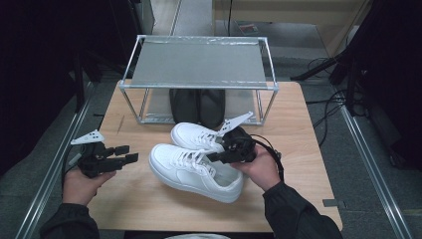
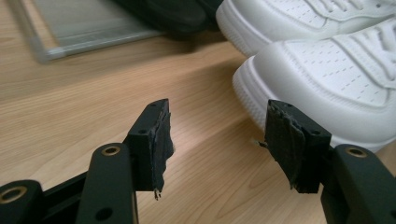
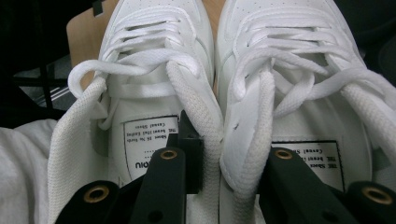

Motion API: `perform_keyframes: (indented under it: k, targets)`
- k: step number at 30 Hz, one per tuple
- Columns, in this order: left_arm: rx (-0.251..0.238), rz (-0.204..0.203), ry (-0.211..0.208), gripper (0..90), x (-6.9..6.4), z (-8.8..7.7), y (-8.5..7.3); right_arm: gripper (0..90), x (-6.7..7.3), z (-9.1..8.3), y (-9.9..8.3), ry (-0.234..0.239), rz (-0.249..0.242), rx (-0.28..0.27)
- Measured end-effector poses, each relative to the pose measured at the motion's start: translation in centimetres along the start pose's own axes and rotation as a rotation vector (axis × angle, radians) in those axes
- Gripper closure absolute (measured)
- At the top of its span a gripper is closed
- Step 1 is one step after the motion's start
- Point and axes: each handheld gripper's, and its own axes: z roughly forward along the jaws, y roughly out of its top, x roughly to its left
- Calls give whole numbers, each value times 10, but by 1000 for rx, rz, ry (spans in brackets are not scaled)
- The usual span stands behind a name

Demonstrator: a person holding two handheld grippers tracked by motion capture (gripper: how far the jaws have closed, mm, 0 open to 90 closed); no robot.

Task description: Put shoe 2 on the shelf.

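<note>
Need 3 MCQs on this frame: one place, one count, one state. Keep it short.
1. Where are the dark shoes?
A. on the rack's top shelf
B. on the rack's bottom shelf
C. on the floor

2. How many white shoes are on the table?
A. one
B. two
C. three

3. What is the left gripper doing?
A. open, holding nothing
C. clamped on a lace
B. clamped on a shoe toe

Key: 1 B, they sit under the rack top, on its lower shelf. 2 B, a pair lies side by side. 3 A, only bare wood shows between its jaws.
</note>
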Motion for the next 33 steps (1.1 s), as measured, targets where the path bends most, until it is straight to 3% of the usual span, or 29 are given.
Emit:
perform_keyframes:
  k: [5,11,22,27,33]
  targets:
    - [-16,-5,31,411,4,-9,-3,778,-7,-6,16,23,-20,-6]
    - [-20,-24,29,412,9,-9,-4,778,-6,-23,45,13,-52,4]
    - [-8,-9,22,411,7,-7,-4,779,-2,-58,99,31,-63,-26]
    - [-13,9,18,412,4,-5,-3,780,-1,-70,125,11,-75,-23]
    - [-3,16,10,412,2,-3,-4,780,-13,-83,156,-33,-14,-58]
